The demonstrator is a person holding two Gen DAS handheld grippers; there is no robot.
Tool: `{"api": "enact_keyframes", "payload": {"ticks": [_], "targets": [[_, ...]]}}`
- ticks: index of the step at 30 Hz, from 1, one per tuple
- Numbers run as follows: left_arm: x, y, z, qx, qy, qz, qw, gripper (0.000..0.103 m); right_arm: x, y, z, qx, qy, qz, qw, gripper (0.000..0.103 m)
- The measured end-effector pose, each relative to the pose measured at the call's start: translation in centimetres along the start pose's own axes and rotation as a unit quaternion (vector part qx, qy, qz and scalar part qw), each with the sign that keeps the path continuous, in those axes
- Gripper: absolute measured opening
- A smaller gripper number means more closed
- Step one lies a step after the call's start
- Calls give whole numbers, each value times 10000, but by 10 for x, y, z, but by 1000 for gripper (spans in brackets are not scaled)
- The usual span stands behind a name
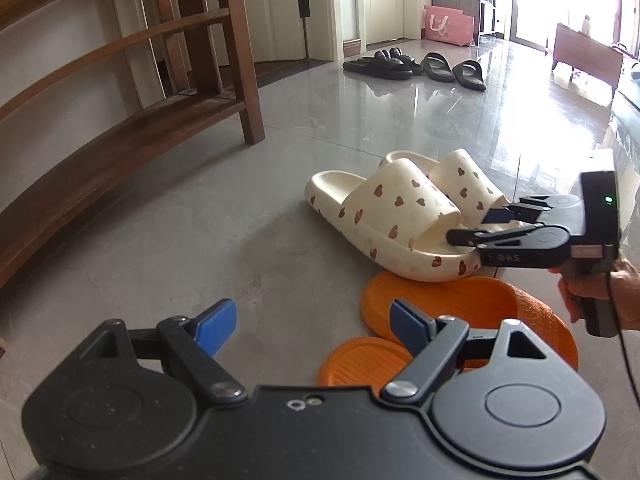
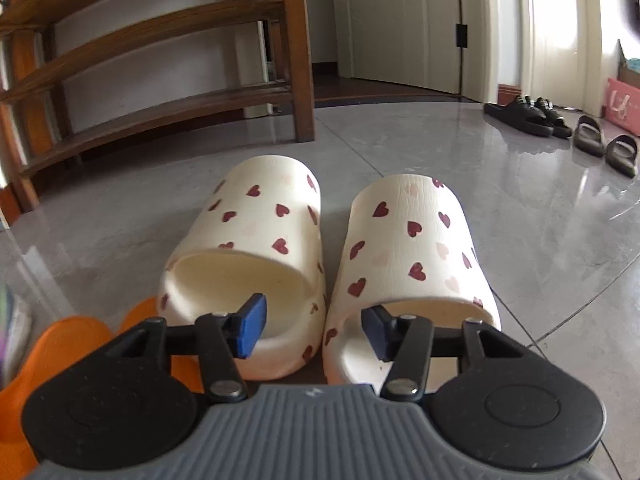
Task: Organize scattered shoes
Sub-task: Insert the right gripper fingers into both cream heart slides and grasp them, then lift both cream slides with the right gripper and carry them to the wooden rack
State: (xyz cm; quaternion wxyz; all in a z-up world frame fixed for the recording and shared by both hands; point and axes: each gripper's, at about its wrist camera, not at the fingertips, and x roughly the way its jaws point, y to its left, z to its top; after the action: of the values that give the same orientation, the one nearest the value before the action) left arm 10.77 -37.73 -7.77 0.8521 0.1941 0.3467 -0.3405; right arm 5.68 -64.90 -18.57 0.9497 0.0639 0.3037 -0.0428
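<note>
Two cream slippers with red hearts lie side by side on the grey floor, the left slipper (image 2: 256,240) beside the right slipper (image 2: 412,248); in the left wrist view they are the near one (image 1: 384,216) and the far one (image 1: 464,176). My right gripper (image 2: 314,330) is open at their heel ends, one blue pad (image 2: 250,330) inside the left slipper and the other over the right slipper's footbed, with their adjoining walls between. In the left wrist view the right gripper (image 1: 472,226) comes in from the right. My left gripper (image 1: 312,328) hangs open, holding nothing, above the floor beside two orange slippers (image 1: 460,312).
A wooden shoe rack (image 1: 120,152) with bare shelves stands to the left, also ahead as the rack (image 2: 160,100). Several black slippers (image 1: 400,66) lie far off by a door. A pink bag (image 1: 444,26) and low furniture (image 1: 584,56) are at the back right. A hand (image 1: 608,292) holds the right gripper.
</note>
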Motion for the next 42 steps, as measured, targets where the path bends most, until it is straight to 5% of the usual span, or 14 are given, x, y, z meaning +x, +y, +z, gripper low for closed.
{"api": "enact_keyframes", "payload": {"ticks": [6,10,14,28,34,42], "targets": [[0,1,-9,-35,43,2,10000,84,21,-1,12,135,113,-57,9998,63],[1,3,-14,-106,106,29,9999,84,23,-4,20,142,284,-116,9994,35],[-3,5,-11,-116,40,39,9999,84,11,-7,25,203,50,-194,9996,25],[-52,57,22,123,-255,372,9989,84,-26,25,78,881,-798,738,9902,28],[-98,93,29,261,-545,703,9957,84,-56,74,143,793,-1538,1366,9754,29],[-159,134,27,28,-1161,982,9884,87,-106,145,256,697,-2620,2073,9400,31]]}}
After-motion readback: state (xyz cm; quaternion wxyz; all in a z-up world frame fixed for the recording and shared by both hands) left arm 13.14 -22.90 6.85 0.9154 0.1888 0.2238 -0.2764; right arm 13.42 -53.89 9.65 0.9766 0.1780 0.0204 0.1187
